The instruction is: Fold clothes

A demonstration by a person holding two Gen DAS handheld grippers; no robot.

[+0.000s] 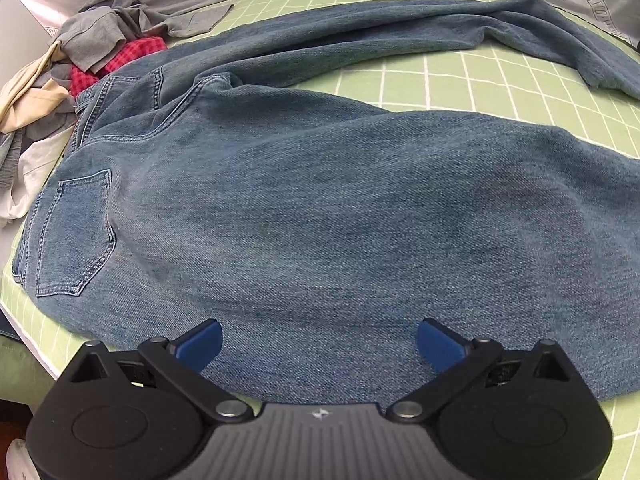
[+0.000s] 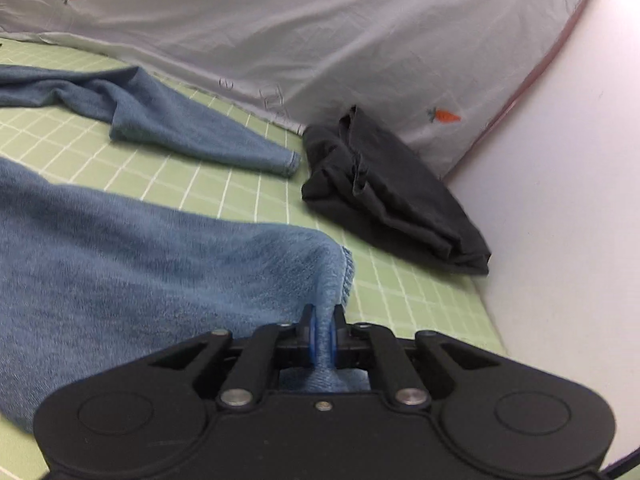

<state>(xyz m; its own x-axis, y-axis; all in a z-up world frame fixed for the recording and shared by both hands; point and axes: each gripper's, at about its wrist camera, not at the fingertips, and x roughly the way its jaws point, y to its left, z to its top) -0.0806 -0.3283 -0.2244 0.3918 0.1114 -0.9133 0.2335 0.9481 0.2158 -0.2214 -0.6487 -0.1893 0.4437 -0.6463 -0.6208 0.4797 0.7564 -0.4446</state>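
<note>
Blue jeans [image 1: 320, 200] lie spread over a green checked sheet [image 1: 500, 76], back pocket at the left, legs running to the right. My left gripper [image 1: 320, 342] hovers just over the near leg with its blue pads wide apart and nothing between them. In the right wrist view the near leg [image 2: 140, 264] ends at a stitched hem, and my right gripper [image 2: 323, 330] is shut on the cloth at that hem corner. The far leg [image 2: 168, 128] lies flat further back, its hem pointing right.
A heap of grey, red checked and cream clothes [image 1: 80, 60] sits at the far left. A folded dark garment [image 2: 392, 196] rests at the right by a white wall [image 2: 560, 200]. A white sheet with carrot prints [image 2: 280, 28] lines the back.
</note>
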